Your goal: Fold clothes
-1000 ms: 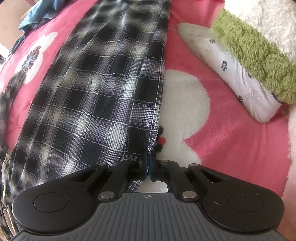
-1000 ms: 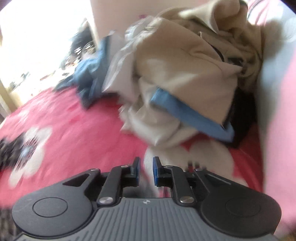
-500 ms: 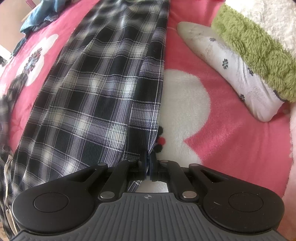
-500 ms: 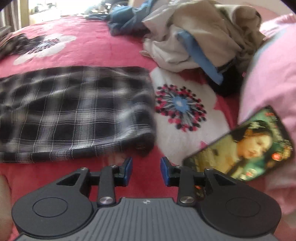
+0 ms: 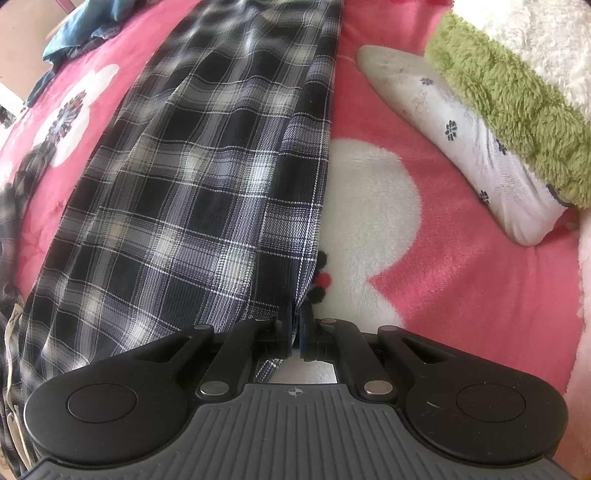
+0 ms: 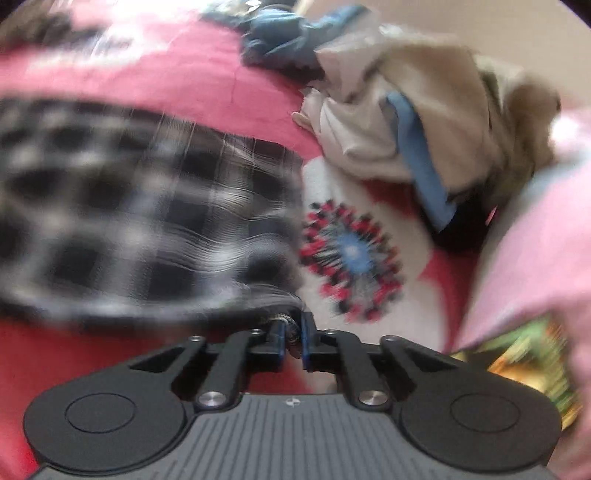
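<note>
Pinching the near corner of the plaid garment (image 5: 192, 192) on the pink bed blanket (image 5: 461, 280): left hand-held gripper (image 5: 295, 332), jaws clenched on the cloth's hem. Spread flat from that pinch, away along the blanket, in one long dark panel of black, white and grey checks. Just right of the garment's near edge, a white flower print (image 5: 369, 206) woven into the blanket. Further right of the garment, a white pillow with small dark flowers (image 5: 465, 140), and beyond it a green fuzzy cushion (image 5: 509, 99). Past the garment's far left edge, a crumpled blue cloth (image 5: 81, 26).

Clamped on another corner of the plaid garment (image 6: 140, 221): right hand-held gripper (image 6: 293, 332), jaws drawn in on a bunched, thick edge of the fabric, much blurred. Just right of the garment there, a red and blue flower print (image 6: 351, 254). Beyond the garment's far right corner, a heap of beige and blue clothes (image 6: 424, 118). Well right of the garment, a pink pillow (image 6: 535, 251) with a bright, blurred screen (image 6: 535, 369) below it.
</note>
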A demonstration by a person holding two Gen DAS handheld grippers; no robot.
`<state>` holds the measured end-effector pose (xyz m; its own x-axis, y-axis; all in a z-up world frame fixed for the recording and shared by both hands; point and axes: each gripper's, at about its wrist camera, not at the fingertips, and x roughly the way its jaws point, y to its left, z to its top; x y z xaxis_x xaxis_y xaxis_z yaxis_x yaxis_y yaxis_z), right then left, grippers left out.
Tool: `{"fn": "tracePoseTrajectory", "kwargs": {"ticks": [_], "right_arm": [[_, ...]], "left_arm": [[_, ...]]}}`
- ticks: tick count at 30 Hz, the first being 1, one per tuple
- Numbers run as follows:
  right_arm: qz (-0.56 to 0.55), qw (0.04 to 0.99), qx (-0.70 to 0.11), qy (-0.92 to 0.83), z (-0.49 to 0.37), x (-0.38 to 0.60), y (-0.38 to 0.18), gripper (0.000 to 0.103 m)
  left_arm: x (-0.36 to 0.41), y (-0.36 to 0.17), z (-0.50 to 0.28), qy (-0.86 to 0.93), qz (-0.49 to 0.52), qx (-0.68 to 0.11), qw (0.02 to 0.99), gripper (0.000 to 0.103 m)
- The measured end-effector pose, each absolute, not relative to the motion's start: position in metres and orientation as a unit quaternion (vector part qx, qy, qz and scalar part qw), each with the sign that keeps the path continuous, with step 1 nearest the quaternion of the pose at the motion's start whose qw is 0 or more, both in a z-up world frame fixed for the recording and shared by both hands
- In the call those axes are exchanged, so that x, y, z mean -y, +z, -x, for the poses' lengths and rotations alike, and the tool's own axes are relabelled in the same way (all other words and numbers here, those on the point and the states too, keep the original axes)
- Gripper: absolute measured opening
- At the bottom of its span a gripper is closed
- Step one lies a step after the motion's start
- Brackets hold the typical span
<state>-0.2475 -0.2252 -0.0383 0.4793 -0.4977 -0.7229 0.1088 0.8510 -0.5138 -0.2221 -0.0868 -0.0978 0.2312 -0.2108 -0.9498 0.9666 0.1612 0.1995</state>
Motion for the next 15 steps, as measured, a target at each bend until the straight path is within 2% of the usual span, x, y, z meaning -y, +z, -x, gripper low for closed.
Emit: {"fn": "tracePoseTrajectory", "kwargs": {"ticks": [4, 7, 11, 13, 15], "right_arm": [[0.429, 0.761, -0.45, -0.183, 0.25, 0.202, -0.044, 0.003], [0.528, 0.693, -0.462, -0.164, 0.254, 0.198, -0.059, 0.003], [0.602, 0.608, -0.506, -0.108, 0.273, 0.197, -0.083, 0.003], [0.603, 0.612, -0.498, -0.114, 0.279, 0.193, -0.077, 0.003], [0.544, 0.66, -0.5, -0.137, 0.273, 0.193, -0.056, 0.003]], "left_arm": [[0.084, -0.096, 0.228, -0.461, -0.456, -0.414, 0.639, 0.001], [0.084, -0.096, 0.229, -0.46, -0.457, -0.414, 0.639, 0.001], [0.084, -0.096, 0.227, -0.461, -0.456, -0.414, 0.639, 0.001], [0.085, -0.097, 0.226, -0.461, -0.456, -0.414, 0.639, 0.001], [0.086, -0.097, 0.226, -0.461, -0.458, -0.413, 0.638, 0.001]]}}
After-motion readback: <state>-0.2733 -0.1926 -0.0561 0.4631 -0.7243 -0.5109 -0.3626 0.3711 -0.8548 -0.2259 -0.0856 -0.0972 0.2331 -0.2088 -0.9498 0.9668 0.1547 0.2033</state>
